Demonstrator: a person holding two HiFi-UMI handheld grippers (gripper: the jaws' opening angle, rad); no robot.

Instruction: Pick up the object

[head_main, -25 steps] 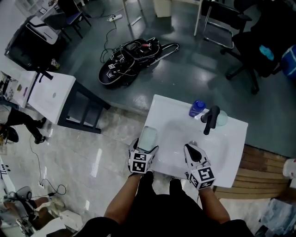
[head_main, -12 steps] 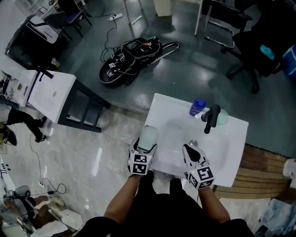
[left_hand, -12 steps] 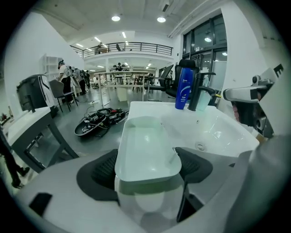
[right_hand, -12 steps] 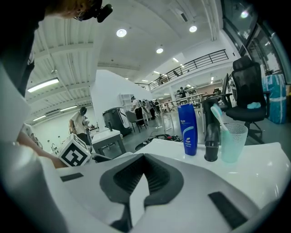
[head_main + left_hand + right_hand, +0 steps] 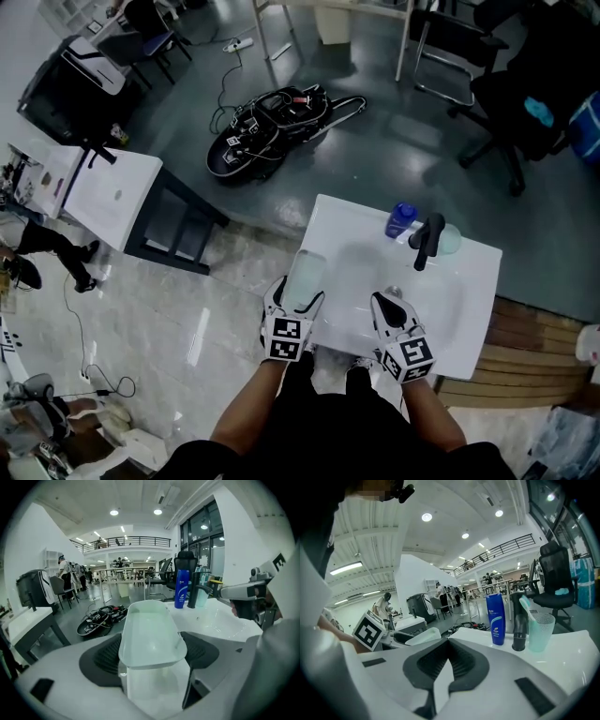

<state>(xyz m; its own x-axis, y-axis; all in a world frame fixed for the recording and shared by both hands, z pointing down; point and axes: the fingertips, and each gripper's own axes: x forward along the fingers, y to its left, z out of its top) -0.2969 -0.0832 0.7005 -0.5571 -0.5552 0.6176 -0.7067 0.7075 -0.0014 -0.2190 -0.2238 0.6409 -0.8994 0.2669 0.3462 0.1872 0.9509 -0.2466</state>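
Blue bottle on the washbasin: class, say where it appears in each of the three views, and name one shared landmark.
Head view: blue bottle above and right of centre.
Left gripper view: just right of centre, upper half.
Right gripper view: right of centre, mid-height.
Shared landmark: the black tap immediately right of it everywhere.

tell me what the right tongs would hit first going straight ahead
Probably the sink basin: the right tongs slant down toward it; the blue bottle stands right of that line.
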